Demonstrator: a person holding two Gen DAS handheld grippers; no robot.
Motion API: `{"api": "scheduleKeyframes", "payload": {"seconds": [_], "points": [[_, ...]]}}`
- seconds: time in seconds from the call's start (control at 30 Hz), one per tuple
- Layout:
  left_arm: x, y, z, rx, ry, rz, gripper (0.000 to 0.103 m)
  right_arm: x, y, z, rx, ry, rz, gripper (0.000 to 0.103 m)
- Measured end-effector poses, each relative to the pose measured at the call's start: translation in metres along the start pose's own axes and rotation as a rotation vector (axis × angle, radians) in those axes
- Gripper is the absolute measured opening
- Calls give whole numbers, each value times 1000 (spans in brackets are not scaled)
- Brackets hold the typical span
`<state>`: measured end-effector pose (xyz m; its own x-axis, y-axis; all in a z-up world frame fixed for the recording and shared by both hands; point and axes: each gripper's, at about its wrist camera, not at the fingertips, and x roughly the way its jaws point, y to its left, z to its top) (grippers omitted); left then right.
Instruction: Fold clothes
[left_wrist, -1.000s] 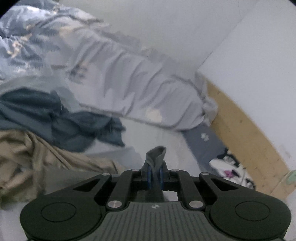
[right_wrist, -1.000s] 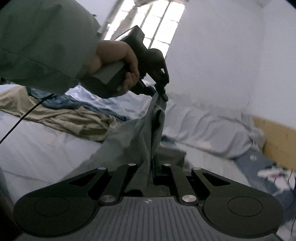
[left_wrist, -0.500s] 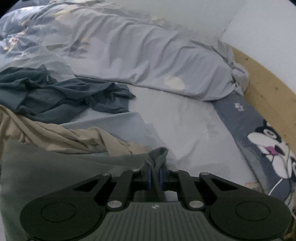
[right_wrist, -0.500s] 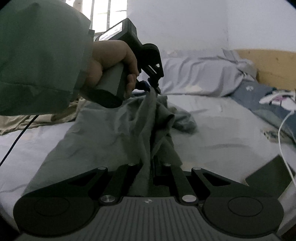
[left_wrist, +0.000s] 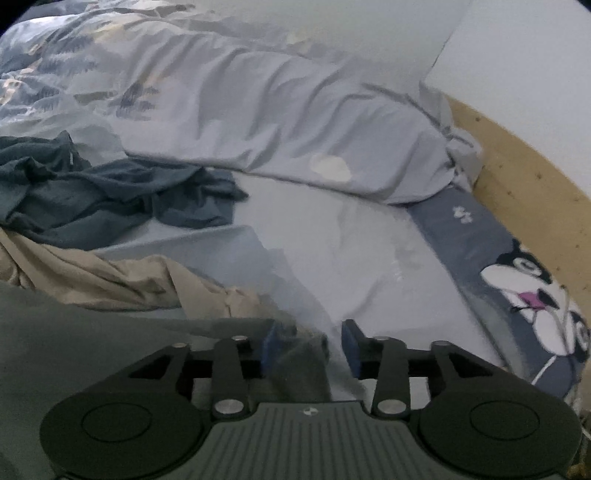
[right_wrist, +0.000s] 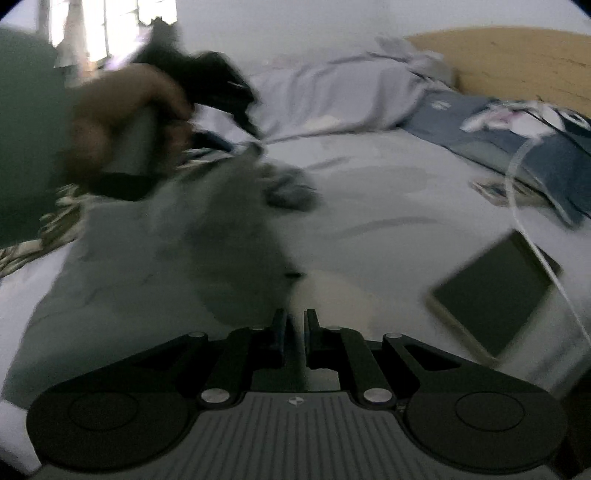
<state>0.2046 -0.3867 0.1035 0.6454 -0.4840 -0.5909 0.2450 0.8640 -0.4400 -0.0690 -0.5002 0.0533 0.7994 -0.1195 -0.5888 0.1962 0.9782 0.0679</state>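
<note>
- The left gripper (left_wrist: 309, 345) has its jaws spread apart, with a fold of the grey-green garment (left_wrist: 92, 354) lying loose between the blue pads (left_wrist: 269, 345).
- The right gripper (right_wrist: 295, 332) is nearly closed; it seems to pinch the garment's edge, but the blur makes this uncertain.
- The garment lies spread on the white bed sheet (right_wrist: 369, 206), beside a tablet (right_wrist: 491, 291).
</note>
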Motion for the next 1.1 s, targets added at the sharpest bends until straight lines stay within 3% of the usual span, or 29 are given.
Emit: {"api": "scheduleKeyframes", "payload": {"seconds": [0.13, 0.17, 0.37, 0.43, 0.53, 0.8, 0.9, 1.03, 1.1], "points": [[-31, 13, 9, -3, -46, -31, 45, -1, -15, 3, 23, 6, -78, 6], [-39, 17, 11, -4, -57, -39, 52, -2, -17, 4, 29, 2, -83, 6], [-101, 68, 18, -10, -125, -90, 62, -17, -9, 9, -3, -70, -31, 11], [-118, 88, 14, -15, -141, -84, 67, -19, -4, 10, -10, -83, -19, 29], [-132, 118, 5, -37, -132, -69, 67, -19, 3, 12, -17, -102, -2, 38], [-130, 160, -21, -20, -63, -90, 67, -14, 17, 32, -37, -129, 49, 57], [-120, 170, -24, -13, -42, -112, 67, -13, 20, 47, -36, -145, 78, 67], [-107, 181, -24, -14, -47, -141, 67, -8, 29, 76, -43, -177, 104, 71], [-101, 188, -25, -25, -53, -148, 67, -2, 34, 90, -64, -200, 115, 78]]}}
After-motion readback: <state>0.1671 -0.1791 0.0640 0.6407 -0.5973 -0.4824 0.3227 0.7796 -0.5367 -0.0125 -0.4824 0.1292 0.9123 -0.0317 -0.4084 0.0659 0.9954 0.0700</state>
